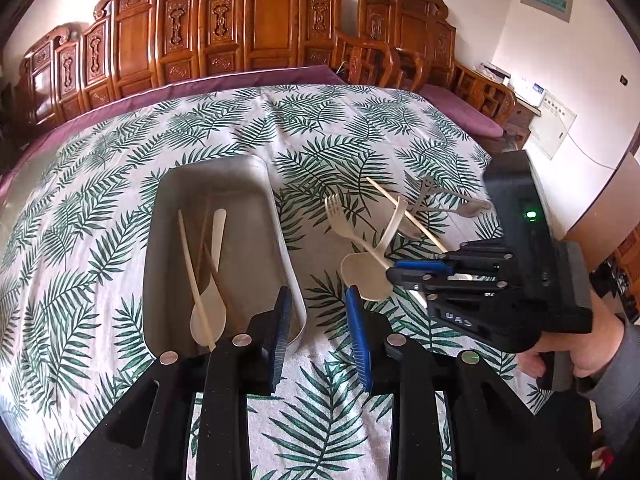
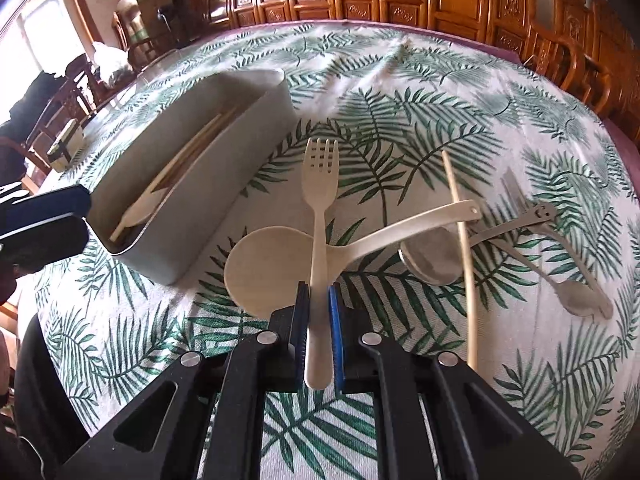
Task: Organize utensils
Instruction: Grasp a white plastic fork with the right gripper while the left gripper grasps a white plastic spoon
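Note:
My right gripper is shut on the lower handle of a cream fork, whose tines point away across the cloth. The fork lies over a cream ladle-like spoon; in the left wrist view that gripper reaches in from the right onto the same fork. My left gripper stands open with nothing between its fingers, at the near right corner of a grey box. Inside the box lie a cream spoon and chopsticks.
A loose chopstick, a metal spoon, a smaller metal spoon and a metal fork lie in a heap right of the cream fork. The leaf-print cloth covers the table. Carved wooden chairs line the far edge.

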Tool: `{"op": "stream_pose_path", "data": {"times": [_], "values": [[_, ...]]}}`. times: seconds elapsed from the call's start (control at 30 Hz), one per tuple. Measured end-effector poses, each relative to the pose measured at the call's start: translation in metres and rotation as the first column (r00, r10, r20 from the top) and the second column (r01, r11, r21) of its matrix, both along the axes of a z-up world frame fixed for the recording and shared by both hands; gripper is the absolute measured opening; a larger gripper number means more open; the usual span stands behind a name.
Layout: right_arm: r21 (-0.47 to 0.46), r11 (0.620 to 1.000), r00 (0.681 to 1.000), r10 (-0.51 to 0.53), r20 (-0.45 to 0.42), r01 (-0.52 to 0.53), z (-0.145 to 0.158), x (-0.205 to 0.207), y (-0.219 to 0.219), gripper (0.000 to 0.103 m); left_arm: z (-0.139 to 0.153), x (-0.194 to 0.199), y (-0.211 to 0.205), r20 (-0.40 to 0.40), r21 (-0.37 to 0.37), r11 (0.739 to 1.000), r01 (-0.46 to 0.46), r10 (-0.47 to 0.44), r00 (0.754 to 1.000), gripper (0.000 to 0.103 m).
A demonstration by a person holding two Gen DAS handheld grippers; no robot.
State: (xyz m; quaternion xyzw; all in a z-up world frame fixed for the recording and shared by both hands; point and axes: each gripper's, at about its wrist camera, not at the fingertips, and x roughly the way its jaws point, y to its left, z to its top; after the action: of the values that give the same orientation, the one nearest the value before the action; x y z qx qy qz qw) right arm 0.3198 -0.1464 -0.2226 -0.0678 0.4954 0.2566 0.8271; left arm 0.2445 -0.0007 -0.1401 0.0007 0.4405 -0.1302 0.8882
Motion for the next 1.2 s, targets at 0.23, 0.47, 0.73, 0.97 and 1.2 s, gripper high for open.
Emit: {"op": "stream_pose_path", "data": {"times": [0.23, 0.47, 0.73, 0.97, 1.2], "values": [[-0.007, 1.000, 0.999, -0.023, 0.048, 0.023, 0.018, -0.019, -0.026, 0.011, -0.002, 0.004, -0.012, -0.005, 0.009, 1.000, 0.010, -0.010, 1.000, 0.026], [-0.009, 0.997, 0.994, -0.082, 0.075, 0.082, 0.027, -0.027, -0.066, 0.012, -0.010, 0.023, -0.044, -0.020, 0.035, 0.998, 0.047, -0.047, 0.999, 0.026], [0.007, 0.992, 0.989, -0.126, 0.072, 0.126, 0.023, -0.031, -0.102, 0.012, -0.027, 0.050, -0.072, -0.053, 0.079, 0.994, 0.077, -0.073, 0.996, 0.034], [0.012, 0.990, 0.988, -0.139, 0.072, 0.138, 0.019, -0.030, -0.115, 0.012, -0.041, 0.074, -0.091, -0.098, 0.114, 0.989, 0.095, -0.084, 0.992, 0.034], [0.018, 0.986, 0.984, -0.167, 0.063, 0.167, 0.018, -0.027, -0.128, 0.012, -0.059, 0.091, -0.105, -0.151, 0.139, 0.984, 0.115, -0.094, 0.984, 0.034]]}}
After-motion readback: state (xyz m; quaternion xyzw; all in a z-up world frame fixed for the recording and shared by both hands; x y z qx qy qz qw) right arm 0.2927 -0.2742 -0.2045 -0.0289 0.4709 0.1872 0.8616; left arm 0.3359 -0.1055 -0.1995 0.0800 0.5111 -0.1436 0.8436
